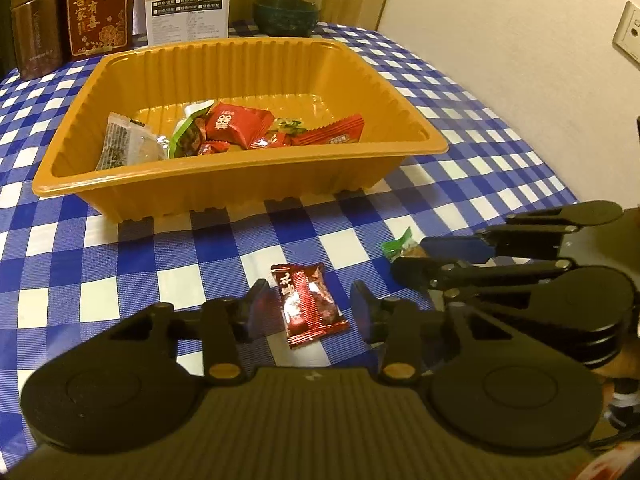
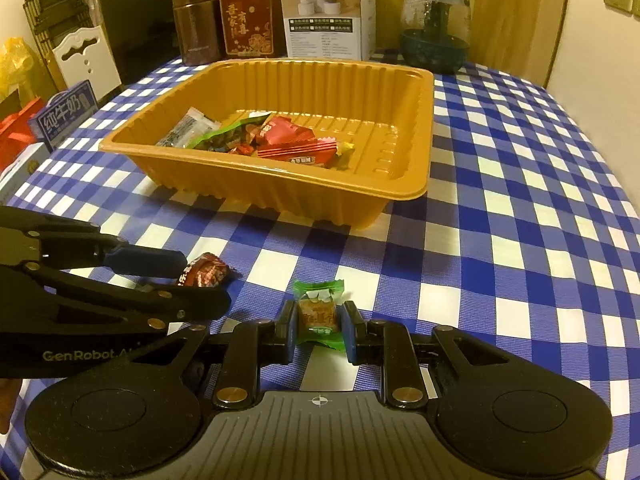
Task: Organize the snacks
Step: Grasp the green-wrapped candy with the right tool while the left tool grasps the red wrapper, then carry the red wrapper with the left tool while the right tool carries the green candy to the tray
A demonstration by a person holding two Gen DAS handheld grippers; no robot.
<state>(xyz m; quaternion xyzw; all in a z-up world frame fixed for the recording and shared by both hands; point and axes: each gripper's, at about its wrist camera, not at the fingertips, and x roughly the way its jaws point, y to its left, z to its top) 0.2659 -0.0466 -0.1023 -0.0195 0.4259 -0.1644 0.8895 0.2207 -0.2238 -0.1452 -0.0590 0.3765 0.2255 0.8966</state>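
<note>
Mostly done, by the look of it. Orange tray [image 1: 240, 184] on the bench [image 1: 460, 152] already loaded with roughly seven or eight snacks, pile too jumbled for an exact count. Two left outside: green candy [image 2: 319, 312] clamped in the right gripper [image 2: 319, 330], red candy [image 1: 308, 304] lying between the left gripper [image 1: 308, 310] pads, jaws apart, not pressing yet.

The small print on the white box [image 2: 326, 20] at the tabletop's far edge is too small to read. The brown canister [image 1: 36, 20] is cut off by the picture's top edge. In the orange tray [image 2: 400, 196], the snacks overlap, hiding the lower wrappers.
</note>
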